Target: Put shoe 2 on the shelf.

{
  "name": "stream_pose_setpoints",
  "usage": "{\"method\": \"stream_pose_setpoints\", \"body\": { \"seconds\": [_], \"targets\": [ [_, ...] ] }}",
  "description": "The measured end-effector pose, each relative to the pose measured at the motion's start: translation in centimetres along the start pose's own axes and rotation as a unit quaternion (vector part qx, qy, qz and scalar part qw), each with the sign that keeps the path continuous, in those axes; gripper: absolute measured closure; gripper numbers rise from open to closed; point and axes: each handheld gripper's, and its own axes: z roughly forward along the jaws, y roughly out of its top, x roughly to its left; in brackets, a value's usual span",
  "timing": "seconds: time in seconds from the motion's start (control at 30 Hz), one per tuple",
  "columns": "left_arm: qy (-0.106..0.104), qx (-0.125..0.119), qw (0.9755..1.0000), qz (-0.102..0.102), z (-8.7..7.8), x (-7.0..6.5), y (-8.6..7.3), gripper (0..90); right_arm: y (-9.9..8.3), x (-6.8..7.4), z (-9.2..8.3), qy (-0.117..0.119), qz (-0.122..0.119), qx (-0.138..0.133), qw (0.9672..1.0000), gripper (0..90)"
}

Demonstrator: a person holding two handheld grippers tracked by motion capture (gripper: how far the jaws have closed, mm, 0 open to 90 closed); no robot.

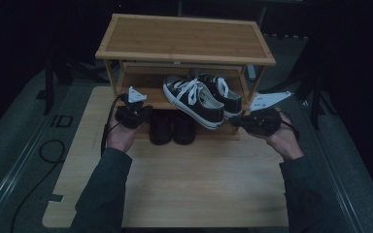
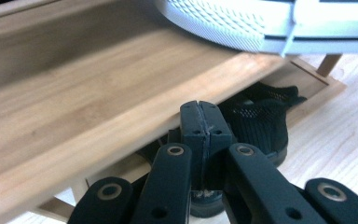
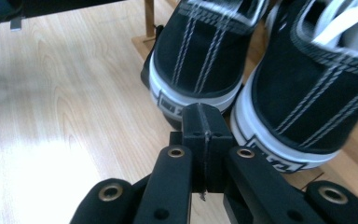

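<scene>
Both grippers clenched, nothing between the jaws. Left gripper (image 1: 143, 112) sits at the rack's (image 1: 184, 36) left front edge, beside the black shoes (image 1: 171, 127) on the bottom shelf. Right gripper (image 1: 239, 121) is just behind the sneakers' (image 1: 201, 98) heels; the sneakers overhang the middle shelf's front edge. Bare table (image 1: 184, 184) spreads in front.
</scene>
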Motion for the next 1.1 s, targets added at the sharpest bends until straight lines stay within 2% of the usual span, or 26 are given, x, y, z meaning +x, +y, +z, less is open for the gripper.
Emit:
{"method": "stream_pose_setpoints", "body": {
  "seconds": [0.23,0.37,0.73,0.93,1.1],
  "targets": [
    [0.006,-0.006,1.0000,-0.002,0.3,0.4,0.9,90.0,-0.3,0.5,1.1,0.013,-0.005,0.008,0.9999,90.0],
    [0.016,-0.008,0.9998,-0.005,0.4,0.8,1.4,90.0,-0.3,0.6,1.8,0.014,-0.010,0.019,0.9997,90.0],
    [0.028,0.012,0.9995,-0.006,1.4,1.8,2.1,89.9,0.0,0.9,2.5,0.021,-0.018,0.026,0.9993,90.0],
    [0.030,0.008,0.9993,-0.021,2.1,2.2,2.0,89.9,0.4,1.3,2.6,0.028,-0.025,0.023,0.9990,90.0],
    [0.030,0.010,0.9994,-0.018,2.4,2.3,2.1,89.9,1.4,2.2,3.5,0.041,-0.041,0.021,0.9981,90.0]
  ]
}}
